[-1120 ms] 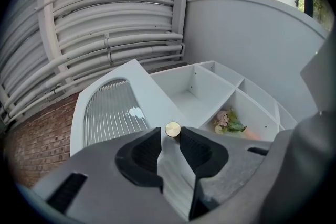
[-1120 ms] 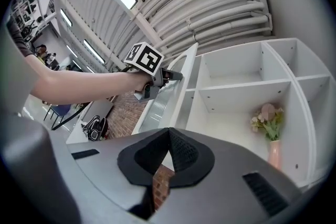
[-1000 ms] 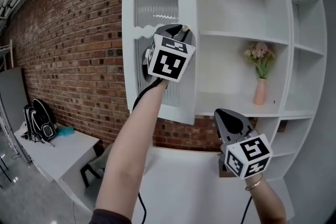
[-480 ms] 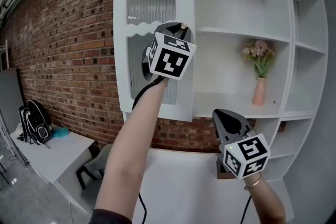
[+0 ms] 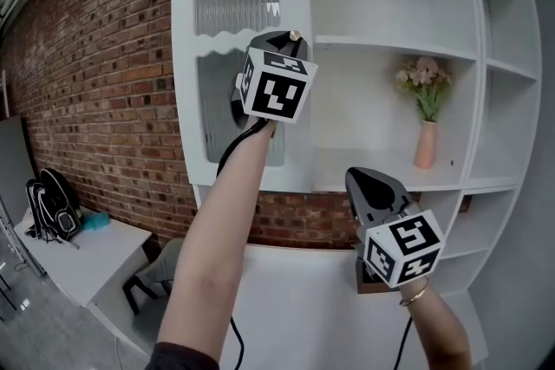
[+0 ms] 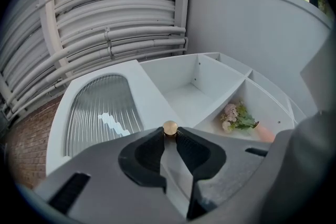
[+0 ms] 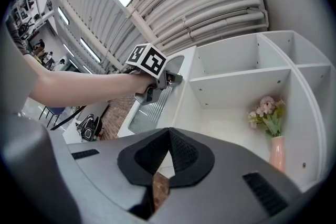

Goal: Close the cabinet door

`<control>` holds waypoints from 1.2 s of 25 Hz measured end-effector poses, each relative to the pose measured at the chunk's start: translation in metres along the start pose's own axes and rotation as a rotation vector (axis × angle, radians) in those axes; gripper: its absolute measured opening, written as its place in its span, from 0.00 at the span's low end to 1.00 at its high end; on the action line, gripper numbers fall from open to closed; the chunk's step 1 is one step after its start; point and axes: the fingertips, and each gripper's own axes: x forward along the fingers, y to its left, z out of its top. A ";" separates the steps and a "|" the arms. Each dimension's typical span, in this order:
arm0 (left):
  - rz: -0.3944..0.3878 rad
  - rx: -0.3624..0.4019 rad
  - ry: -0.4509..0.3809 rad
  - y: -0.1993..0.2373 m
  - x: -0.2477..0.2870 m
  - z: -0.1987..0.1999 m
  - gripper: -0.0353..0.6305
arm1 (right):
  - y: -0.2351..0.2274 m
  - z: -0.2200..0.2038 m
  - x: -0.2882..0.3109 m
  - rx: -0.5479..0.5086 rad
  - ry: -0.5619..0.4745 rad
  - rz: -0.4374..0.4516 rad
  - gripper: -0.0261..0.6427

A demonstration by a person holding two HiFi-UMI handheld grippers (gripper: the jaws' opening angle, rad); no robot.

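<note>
The white cabinet door (image 5: 238, 56) with its ribbed glass pane (image 6: 102, 115) stands at the left of the open shelves, its face turned almost fully toward me. My left gripper (image 5: 290, 43) is raised to the door's right edge. Its jaws are shut on the stem of the small brass knob (image 6: 170, 127), whose round head shows just past the tips (image 6: 169, 136). My right gripper (image 5: 368, 182) hangs lower, in front of the bottom shelf, and touches nothing. Its jaws (image 7: 169, 131) are shut and empty.
A pink vase of flowers (image 5: 425, 143) stands on a middle shelf (image 5: 390, 48), and it also shows in the right gripper view (image 7: 277, 152). A brick wall (image 5: 104, 74) runs left of the cabinet. Below it a white table (image 5: 78, 256) carries a black backpack (image 5: 48, 204).
The door has swung with my left gripper on its knob, and its face now looks broader and flatter. Both grippers have drifted slightly left in the head view.
</note>
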 end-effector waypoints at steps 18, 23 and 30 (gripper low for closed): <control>-0.038 -0.276 -0.086 -0.013 -0.045 -0.012 0.17 | 0.008 0.011 -0.011 0.070 -0.035 0.004 0.04; -0.066 -0.275 -0.061 -0.029 -0.072 -0.037 0.16 | 0.018 0.018 -0.012 0.093 -0.053 0.011 0.04; -0.089 -0.314 -0.022 -0.044 -0.112 -0.076 0.09 | 0.027 0.020 -0.011 0.116 -0.062 0.015 0.04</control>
